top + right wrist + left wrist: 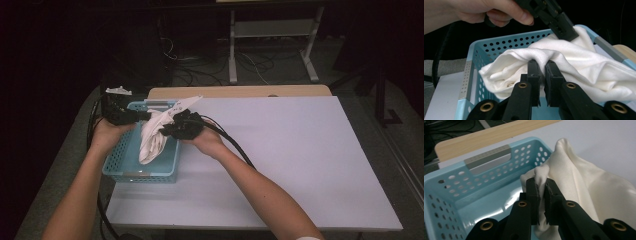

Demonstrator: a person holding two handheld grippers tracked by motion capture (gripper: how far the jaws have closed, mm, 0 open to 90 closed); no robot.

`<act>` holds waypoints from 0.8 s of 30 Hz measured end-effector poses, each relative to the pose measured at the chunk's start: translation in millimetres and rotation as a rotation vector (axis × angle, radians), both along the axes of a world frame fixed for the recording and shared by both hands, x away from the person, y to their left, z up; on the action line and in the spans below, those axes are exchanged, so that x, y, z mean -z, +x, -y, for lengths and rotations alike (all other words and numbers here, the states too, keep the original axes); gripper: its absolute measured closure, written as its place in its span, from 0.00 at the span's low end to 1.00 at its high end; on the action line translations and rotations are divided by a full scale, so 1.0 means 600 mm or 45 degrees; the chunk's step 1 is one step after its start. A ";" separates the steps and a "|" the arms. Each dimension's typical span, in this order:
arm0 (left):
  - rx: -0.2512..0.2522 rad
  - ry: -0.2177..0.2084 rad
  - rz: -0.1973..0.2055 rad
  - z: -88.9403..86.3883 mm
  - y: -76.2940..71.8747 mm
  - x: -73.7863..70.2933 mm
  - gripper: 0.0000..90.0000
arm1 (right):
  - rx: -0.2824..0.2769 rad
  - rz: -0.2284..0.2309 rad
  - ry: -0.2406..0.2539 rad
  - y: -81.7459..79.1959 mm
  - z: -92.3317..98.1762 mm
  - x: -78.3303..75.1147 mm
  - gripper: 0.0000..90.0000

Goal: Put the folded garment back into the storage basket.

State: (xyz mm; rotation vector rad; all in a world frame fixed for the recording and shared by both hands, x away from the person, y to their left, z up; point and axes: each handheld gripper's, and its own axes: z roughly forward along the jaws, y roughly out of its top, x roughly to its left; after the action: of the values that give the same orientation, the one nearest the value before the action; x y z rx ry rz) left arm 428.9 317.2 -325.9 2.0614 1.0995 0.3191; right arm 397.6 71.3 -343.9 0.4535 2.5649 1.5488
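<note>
A white cloth (156, 134) is held bunched above a light-blue perforated basket (121, 159), which stands at the left edge of the white counter (300, 160). The left tool (131, 116) is clamped on a small fold at the cloth's upper edge, seen pinched between its jaws in the left gripper view (541, 173). The right tool (176, 126) is likewise clamped on a gathered ridge of the same cloth (574, 60), with the jaws nearly together and fabric bulging above them. The lower part of the cloth hangs down into the basket, while a loose corner sticks up toward the far rim (190, 101).

The step in hand is judged to be the lowering of the cloth into the basket. It would be done best if both tools were brought down together and kept level, so that the fabric is not stretched or dragged over the rim. The upturned corner should be guided inward past the far wall before any release, since it could otherwise be left draped outside. Both grips should be kept firm until the bulk of the cloth rests on the basket floor; only then should the jaws be eased apart, and the tools lifted straight up so that no fold is caught and pulled back out.
</note>
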 end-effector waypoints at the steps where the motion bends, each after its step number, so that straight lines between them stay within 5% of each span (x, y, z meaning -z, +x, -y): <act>1: -0.008 0.003 0.000 -0.002 0.001 0.002 0.91 | -0.001 -0.005 -0.001 -0.001 -0.001 0.002 0.92; 24: -0.143 0.139 -0.019 -0.002 0.021 0.052 0.91 | -0.038 -0.063 -0.089 -0.015 -0.010 0.054 0.91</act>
State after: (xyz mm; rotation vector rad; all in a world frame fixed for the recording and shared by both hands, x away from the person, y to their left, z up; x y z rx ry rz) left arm 441.7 318.6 -357.3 2.1043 1.2338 0.4280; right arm 388.8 77.2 -376.3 0.4538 2.6653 1.4699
